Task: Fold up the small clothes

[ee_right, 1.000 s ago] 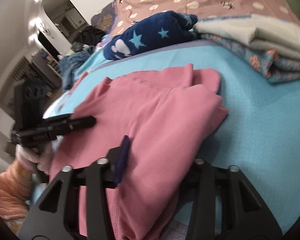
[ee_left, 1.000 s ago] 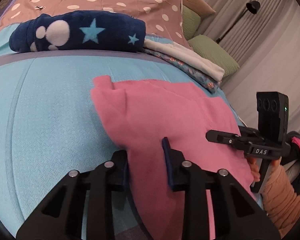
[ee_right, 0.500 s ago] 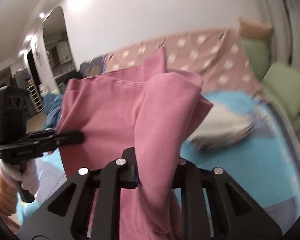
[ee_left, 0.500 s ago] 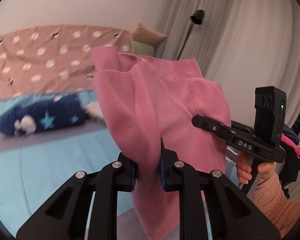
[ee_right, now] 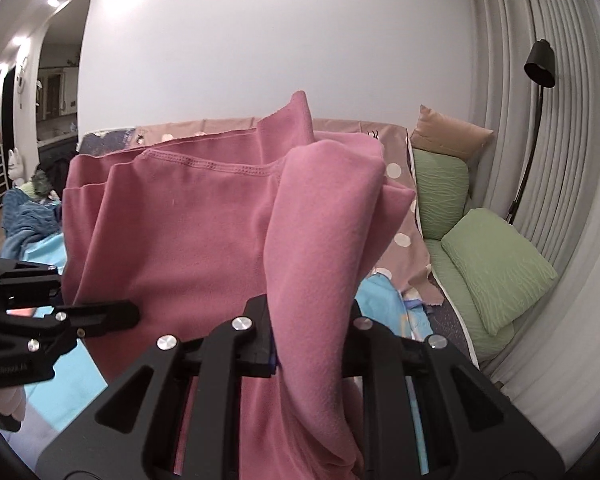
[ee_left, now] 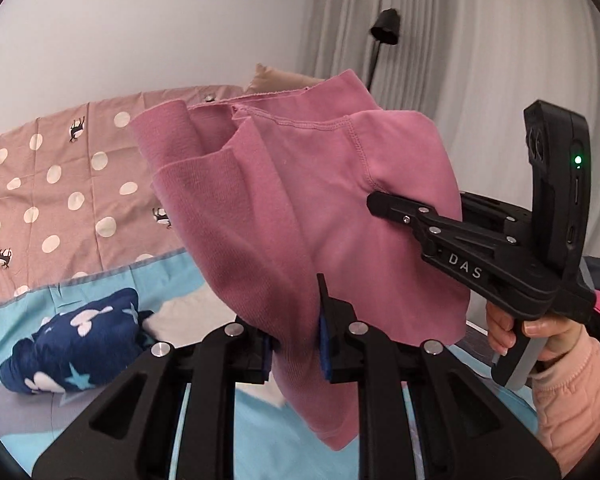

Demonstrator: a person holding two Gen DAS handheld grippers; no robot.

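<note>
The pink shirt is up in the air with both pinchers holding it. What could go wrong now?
1. The pink shirt is bunched in folds, not flat, so it might land wrinkled on the blue blanket.
2. The left gripper and right gripper each pinch only a small bit of cloth; a tug could slip it free.
3. Lowering it might bump the navy star bundle lying nearby.

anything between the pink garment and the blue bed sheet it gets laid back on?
Nothing visible: the pink garment hangs in both hand-held grippers above bare blue sheet. The navy star bundle lies off to the left.
</note>
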